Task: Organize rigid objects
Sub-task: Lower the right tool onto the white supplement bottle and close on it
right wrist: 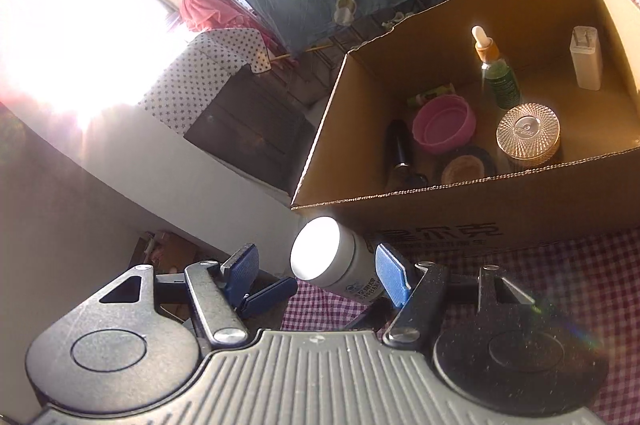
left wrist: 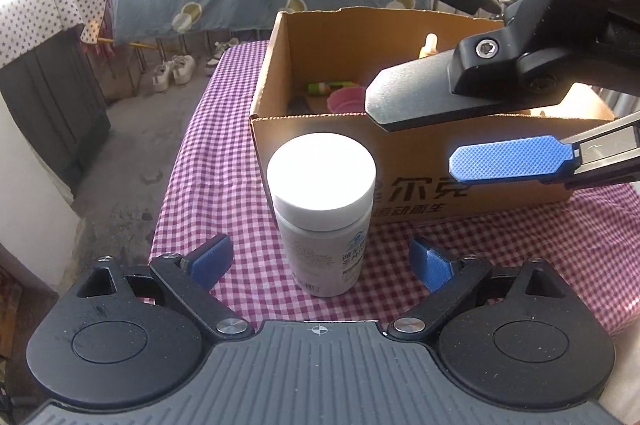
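A white bottle (left wrist: 324, 209) with a white cap stands upright on the checked tablecloth (left wrist: 208, 161), just in front of the cardboard box (left wrist: 404, 149). My left gripper (left wrist: 320, 259) is open, its blue pads (left wrist: 212, 259) wide on either side of the bottle's base without touching it. My right gripper (left wrist: 412, 133) hangs open and empty above the box's front wall, to the right of the bottle. In the right wrist view the bottle (right wrist: 332, 257) shows past the right gripper (right wrist: 316, 265), lower and farther off. The box (right wrist: 440, 217) holds several items.
Inside the box lie a dropper bottle (right wrist: 496, 73), a white charger (right wrist: 586, 63), a pink bowl (right wrist: 444, 123), a glass jar (right wrist: 528, 131) and a black tube (right wrist: 400, 149). The table's left edge (left wrist: 168, 185) drops to the floor. Shoes (left wrist: 174, 71) sit there.
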Demonstrator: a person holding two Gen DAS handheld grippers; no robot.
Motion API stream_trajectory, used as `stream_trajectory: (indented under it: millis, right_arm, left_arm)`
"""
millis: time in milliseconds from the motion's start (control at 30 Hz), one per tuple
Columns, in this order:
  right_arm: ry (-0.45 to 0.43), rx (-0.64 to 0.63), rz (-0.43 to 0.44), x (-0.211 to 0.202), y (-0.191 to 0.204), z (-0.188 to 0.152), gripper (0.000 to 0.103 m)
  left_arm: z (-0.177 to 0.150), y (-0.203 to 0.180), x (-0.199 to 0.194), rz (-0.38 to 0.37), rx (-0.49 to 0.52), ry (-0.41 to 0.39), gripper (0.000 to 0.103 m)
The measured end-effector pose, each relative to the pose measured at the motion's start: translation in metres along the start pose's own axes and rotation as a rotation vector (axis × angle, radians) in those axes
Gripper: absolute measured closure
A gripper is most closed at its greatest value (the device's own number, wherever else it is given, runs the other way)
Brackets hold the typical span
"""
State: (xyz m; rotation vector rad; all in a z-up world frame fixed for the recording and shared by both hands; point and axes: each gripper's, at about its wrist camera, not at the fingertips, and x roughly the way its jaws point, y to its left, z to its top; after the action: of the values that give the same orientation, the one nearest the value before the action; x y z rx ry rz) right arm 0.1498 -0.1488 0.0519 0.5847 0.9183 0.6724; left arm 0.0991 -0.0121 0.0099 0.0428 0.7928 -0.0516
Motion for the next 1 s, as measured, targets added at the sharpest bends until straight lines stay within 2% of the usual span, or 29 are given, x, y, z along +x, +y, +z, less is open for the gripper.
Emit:
stream_trajectory:
  millis: [267,633,833,1000]
  right_arm:
    - [0.062,0.005,-0.009,0.039,-0.002,0.006,0.039]
    - [0.091,0.017,-0.01,0.053,-0.005,0.009,0.049]
    - [0.096,0.026,-0.008,0.053,-0.006,0.008,0.055]
    - [0.095,0.035,0.009,0.049,-0.006,0.008,0.056]
  left_arm:
    - [0.0,0.009,0.012,-0.028,-0.021,0.021,0.025]
    - [0.003,0.008,0.014,-0.037,-0.037,0.02,0.048]
    - [0.003,0.011,0.013,-0.031,-0.069,0.015,0.051]
    - [0.003,0.011,0.007,-0.021,-0.062,0.002,0.051]
